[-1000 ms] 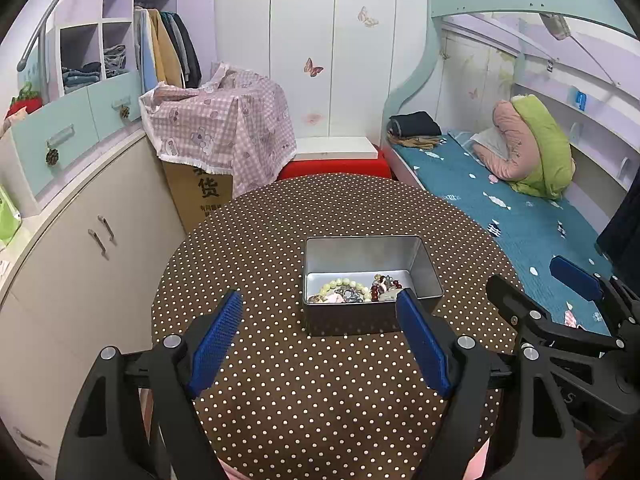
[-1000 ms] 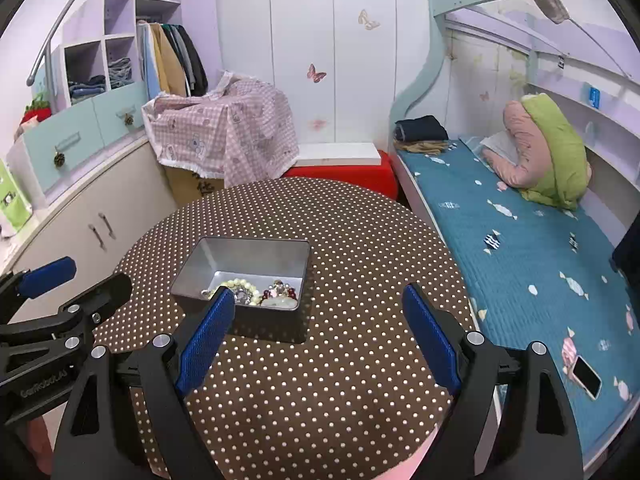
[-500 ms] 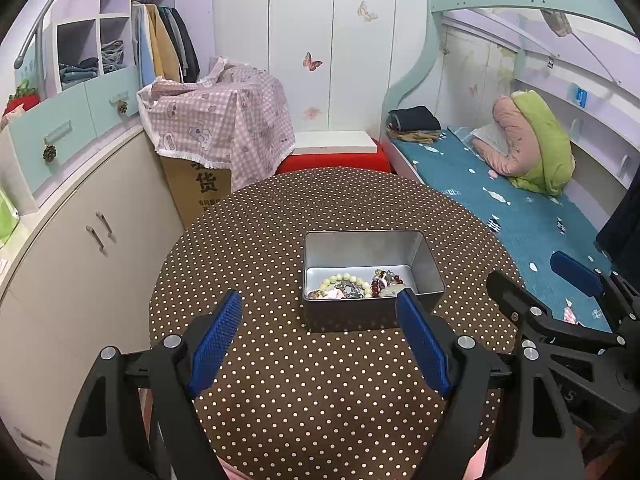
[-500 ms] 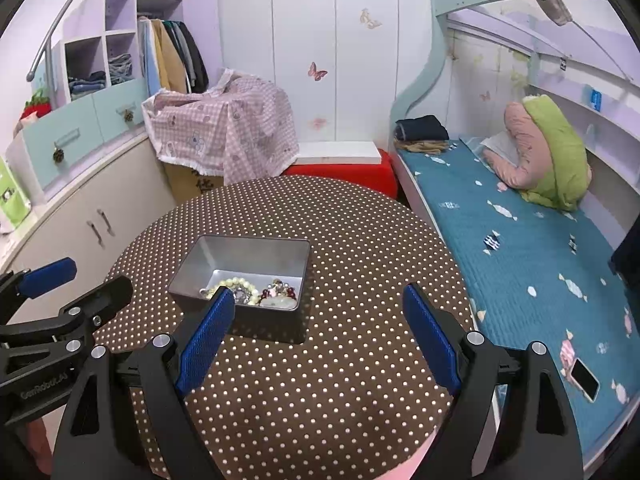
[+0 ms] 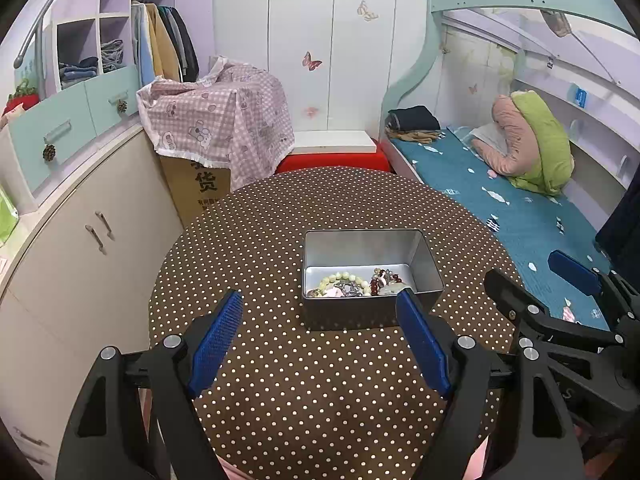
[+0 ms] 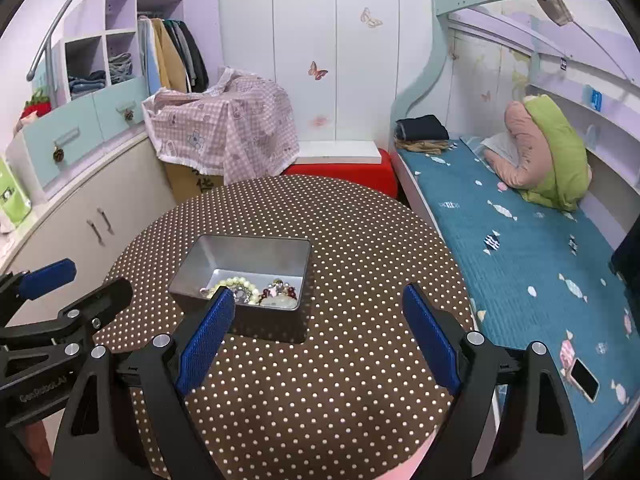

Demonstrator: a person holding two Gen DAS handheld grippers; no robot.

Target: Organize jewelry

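An open metal tin [image 5: 428, 264] stands on the round brown polka-dot table [image 5: 280, 224]. In its near end lie a pale green bead bracelet [image 5: 344, 279] and dark red beads [image 5: 382, 276] with other small pieces. The tin [image 6: 208, 254] also shows in the right wrist view, with the bracelet [image 6: 236, 282] inside. My left gripper [image 5: 320, 338] is open and empty, held above the table just short of the tin. My right gripper [image 6: 318, 334] is open and empty, to the right of the tin. Each gripper shows at the edge of the other's view.
A bed with a blue cover [image 6: 520, 240] runs along the table's right side, with a phone [image 6: 584, 380] on it. A cream cabinet [image 5: 80, 248] stands to the left. A box under a pink checked cloth [image 5: 220, 116] and a red stool [image 5: 332, 162] stand behind the table.
Both grippers have drifted slightly back and up from the tin; the view has risen a little. Both stay open and empty. The tin and jewelry have not moved.
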